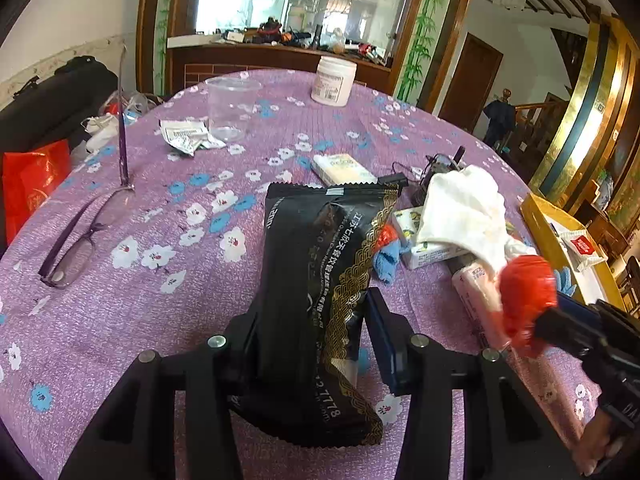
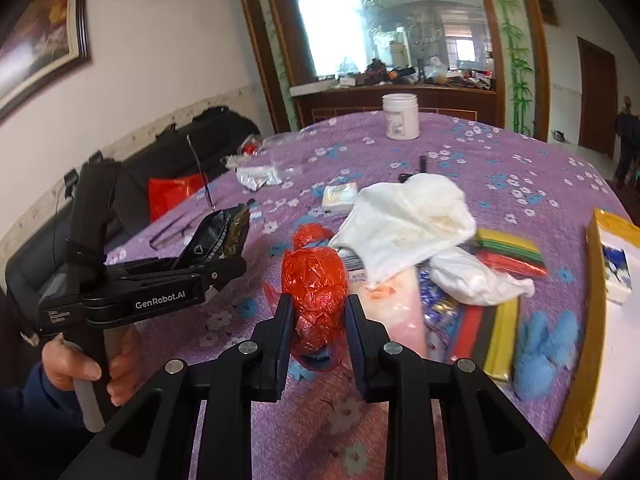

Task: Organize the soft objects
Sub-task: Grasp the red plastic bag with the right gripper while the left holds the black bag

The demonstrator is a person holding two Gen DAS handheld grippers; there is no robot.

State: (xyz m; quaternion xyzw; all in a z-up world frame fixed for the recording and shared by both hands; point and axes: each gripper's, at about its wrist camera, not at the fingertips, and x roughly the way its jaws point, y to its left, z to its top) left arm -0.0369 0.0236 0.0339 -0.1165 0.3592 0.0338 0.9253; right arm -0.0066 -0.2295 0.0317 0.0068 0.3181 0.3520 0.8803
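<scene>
My left gripper [image 1: 312, 320] is shut on a black and gold foil packet [image 1: 320, 280] and holds it above the purple flowered tablecloth [image 1: 140, 208]. The packet also shows in the right wrist view [image 2: 222, 236], held in the left gripper [image 2: 236, 264]. My right gripper [image 2: 316, 308] is shut on a crumpled red plastic bag [image 2: 314, 280]; this bag also shows in the left wrist view [image 1: 524, 300]. A white cloth [image 2: 404, 216] lies on a pile of soft things in the middle of the table.
A yellow-rimmed box [image 2: 596, 280] stands at the right edge. A blue fluffy glove [image 2: 544, 352], coloured strips [image 2: 508, 248], a pink packet [image 2: 400, 312], a tissue pack [image 2: 340, 196], glasses [image 1: 80, 240], a clear cup [image 1: 230, 108] and a white jar [image 2: 400, 116] lie about.
</scene>
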